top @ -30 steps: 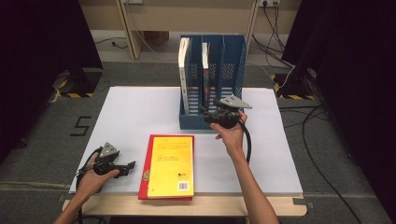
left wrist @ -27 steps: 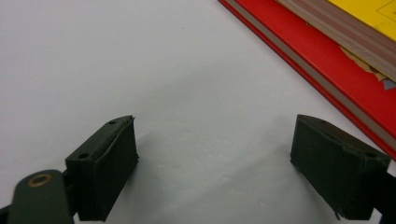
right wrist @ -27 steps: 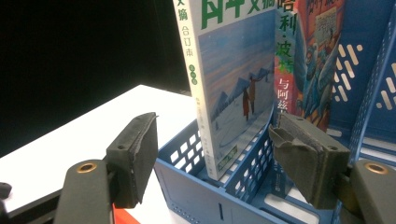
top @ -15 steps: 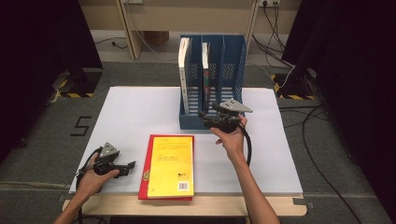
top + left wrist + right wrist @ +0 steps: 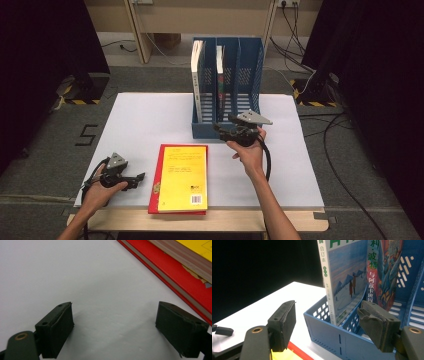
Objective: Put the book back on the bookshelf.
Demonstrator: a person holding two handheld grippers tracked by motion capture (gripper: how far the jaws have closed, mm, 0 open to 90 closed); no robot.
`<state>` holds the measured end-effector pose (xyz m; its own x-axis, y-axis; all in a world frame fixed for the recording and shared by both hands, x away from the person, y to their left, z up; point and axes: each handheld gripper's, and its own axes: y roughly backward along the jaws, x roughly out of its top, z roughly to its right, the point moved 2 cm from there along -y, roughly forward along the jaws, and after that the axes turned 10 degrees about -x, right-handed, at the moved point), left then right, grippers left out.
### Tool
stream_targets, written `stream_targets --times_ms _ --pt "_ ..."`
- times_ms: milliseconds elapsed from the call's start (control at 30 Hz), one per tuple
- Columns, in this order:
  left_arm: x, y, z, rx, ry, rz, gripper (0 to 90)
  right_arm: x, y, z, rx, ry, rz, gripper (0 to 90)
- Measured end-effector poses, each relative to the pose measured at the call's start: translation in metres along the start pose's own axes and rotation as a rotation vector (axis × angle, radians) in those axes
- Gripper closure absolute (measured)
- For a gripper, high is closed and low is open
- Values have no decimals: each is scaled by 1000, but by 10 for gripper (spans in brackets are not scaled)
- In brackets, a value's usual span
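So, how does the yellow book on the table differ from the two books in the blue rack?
The yellow book lies flat on the white table, cover up, on top of a red book; the two books in the blue rack stand upright. The yellow book lies at the table's near edge; the left rack book and its neighbour each stand in a compartment of their own. No fingers touch any of them.

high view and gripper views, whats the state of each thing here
left gripper: open, nothing between its fingers, low over the table
right gripper: open, empty, by the rack front
blue file rack: upright, two books standing in it
yellow book: flat on the red book
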<state>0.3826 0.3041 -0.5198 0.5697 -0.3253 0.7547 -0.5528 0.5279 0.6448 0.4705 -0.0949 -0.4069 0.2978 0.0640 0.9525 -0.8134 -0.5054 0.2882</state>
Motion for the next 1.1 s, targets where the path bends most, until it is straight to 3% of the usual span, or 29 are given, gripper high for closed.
stream_targets --times_ms 467,1100 --pt "0 0 0 0 0 0 136 -6 11 1 2 -5 0 288" --pt "0 0 0 0 0 0 136 -17 23 7 -2 -37 9 180"
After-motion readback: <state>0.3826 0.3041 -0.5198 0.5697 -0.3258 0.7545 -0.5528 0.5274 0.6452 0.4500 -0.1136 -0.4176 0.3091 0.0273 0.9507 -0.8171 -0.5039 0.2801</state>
